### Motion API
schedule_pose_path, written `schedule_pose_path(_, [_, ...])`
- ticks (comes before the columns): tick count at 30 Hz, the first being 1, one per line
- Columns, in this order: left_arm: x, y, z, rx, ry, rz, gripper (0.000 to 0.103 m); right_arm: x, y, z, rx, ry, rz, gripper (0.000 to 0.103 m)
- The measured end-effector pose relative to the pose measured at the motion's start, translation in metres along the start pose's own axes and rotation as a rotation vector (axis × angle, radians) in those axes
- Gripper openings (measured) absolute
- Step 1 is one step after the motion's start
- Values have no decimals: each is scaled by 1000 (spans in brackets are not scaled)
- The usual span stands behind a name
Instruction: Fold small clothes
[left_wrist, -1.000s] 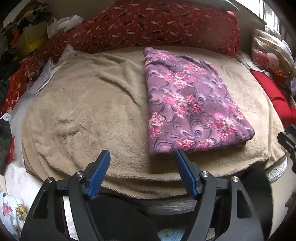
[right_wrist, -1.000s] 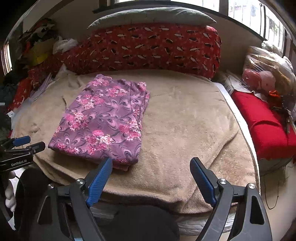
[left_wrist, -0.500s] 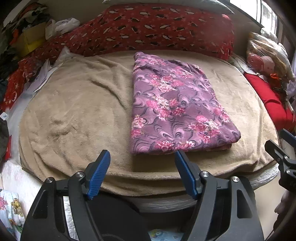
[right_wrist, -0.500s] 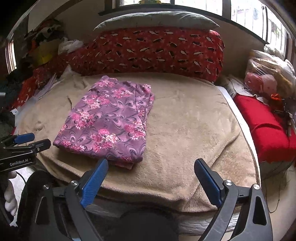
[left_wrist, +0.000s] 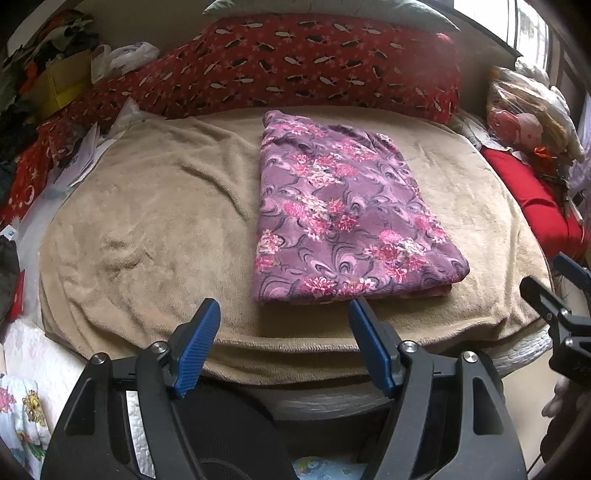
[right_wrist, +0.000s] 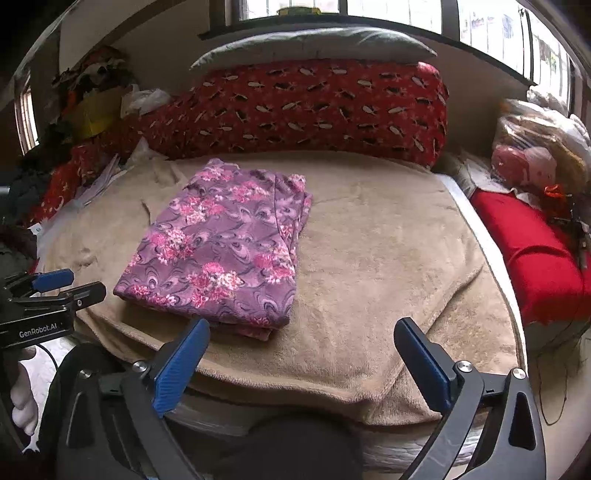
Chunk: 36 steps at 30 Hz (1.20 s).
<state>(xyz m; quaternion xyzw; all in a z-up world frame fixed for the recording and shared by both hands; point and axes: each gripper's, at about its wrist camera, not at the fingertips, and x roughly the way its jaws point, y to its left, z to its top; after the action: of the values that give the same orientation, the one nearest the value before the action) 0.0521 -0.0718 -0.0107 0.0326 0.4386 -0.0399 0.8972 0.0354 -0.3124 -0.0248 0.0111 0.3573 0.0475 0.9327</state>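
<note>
A purple garment with pink flowers lies folded into a neat rectangle on the tan blanket; it also shows in the right wrist view. My left gripper is open and empty, held back off the bed's near edge, just short of the garment's near end. My right gripper is open and empty, also back off the near edge, to the right of the garment. Each gripper shows at the side of the other's view: the right one, the left one.
A long red patterned bolster lies along the back of the bed with a grey pillow above it. A red cushion and bagged toys sit at the right. Papers and clutter lie at the left.
Both grippers have drawn back and lifted away from the bed, so the garment appears farther off and more centred. The garment has not moved. Both grippers stay open.
</note>
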Motion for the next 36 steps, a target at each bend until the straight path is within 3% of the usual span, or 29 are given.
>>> schedule_pose_path(14, [-10,-10,-10,3,-11,3,72,-2,-8,-8,18,28,24,103])
schedule_pose_path(22, [-13,-18,-13,22,9,-25,72,-5,-7,-12,27,32,42,103])
schedule_pose_path(26, [-13,-23,-11,47,40,-22,77,-5,-8,-13,33,35,49,103])
schedule_pose_path(36, [-33,-29,4,71,43,-212,77,-7,-6,-15,36,33,55,103])
